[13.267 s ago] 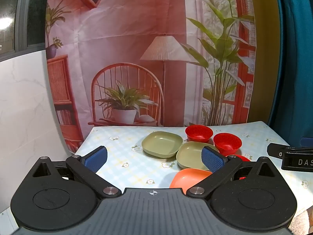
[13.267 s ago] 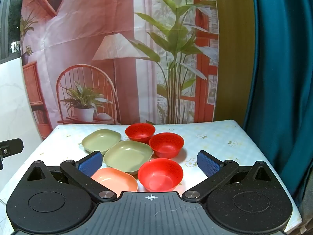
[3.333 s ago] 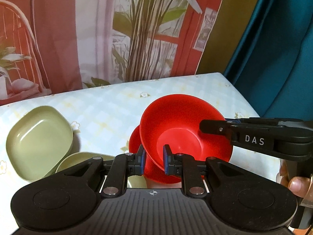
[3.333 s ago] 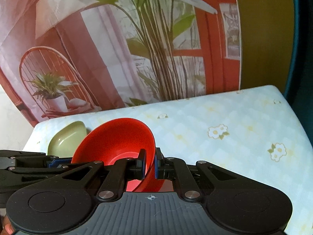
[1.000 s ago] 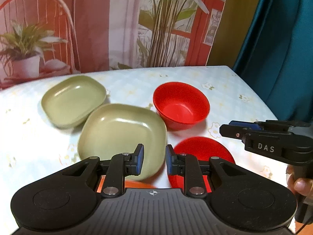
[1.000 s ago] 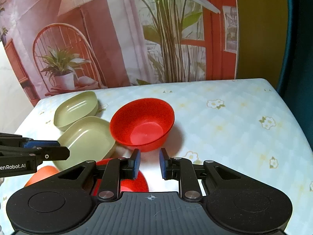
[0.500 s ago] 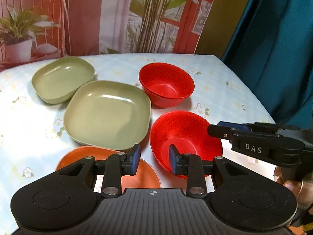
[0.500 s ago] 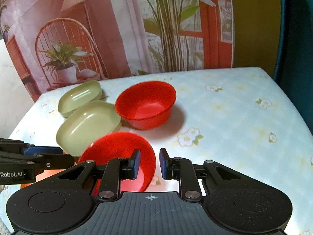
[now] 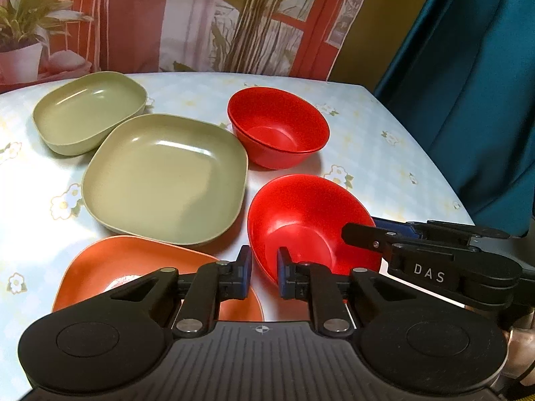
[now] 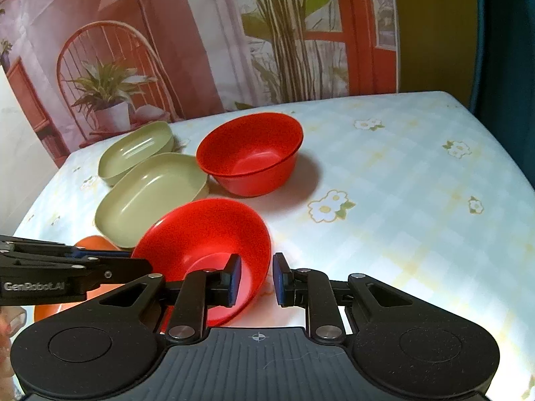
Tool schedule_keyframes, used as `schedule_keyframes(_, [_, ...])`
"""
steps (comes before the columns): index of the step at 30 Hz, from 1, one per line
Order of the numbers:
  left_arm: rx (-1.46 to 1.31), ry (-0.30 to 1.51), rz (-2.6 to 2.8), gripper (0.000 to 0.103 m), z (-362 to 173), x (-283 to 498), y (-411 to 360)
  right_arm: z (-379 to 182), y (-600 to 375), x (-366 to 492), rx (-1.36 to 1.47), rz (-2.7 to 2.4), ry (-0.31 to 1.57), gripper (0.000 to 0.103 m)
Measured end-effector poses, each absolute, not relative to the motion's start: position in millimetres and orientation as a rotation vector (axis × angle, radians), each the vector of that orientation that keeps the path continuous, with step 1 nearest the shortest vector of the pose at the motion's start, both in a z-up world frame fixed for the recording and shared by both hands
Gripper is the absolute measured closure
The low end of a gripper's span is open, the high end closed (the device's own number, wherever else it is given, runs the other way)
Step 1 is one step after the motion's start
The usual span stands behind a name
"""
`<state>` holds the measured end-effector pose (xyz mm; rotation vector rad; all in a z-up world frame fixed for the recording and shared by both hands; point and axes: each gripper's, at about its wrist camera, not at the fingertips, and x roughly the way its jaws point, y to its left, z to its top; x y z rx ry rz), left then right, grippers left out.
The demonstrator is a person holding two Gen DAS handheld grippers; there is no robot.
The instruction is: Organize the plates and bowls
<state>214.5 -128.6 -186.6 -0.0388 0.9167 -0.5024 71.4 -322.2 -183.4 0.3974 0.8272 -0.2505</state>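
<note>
In half a second both claws had reached the near red bowl (image 9: 301, 220) on the surface (image 10: 401, 183): left claw (image 9: 264, 272) and right claw (image 10: 253, 279), each narrowly parted, straddled opposite rims, apparently not yet clamped; stacking onto the far bowls (image 9: 277, 130) looked next.

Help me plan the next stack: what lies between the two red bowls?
Only bare tablecloth separates the near red bowl from the far red bowl; both wrist views show that gap.

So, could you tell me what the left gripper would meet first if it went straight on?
Most likely the near red bowl: the left gripper is open astride its left rim, though depth is uncertain.
</note>
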Motion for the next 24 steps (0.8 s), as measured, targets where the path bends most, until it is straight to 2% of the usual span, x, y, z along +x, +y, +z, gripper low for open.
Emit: schedule_keyframes(24, [-0.010, 0.840, -0.508, 0.089, -158.3, 222.0, -131.6, -161.7, -334.0, 75.4, 0.421, -0.247, 0.765, 0.085])
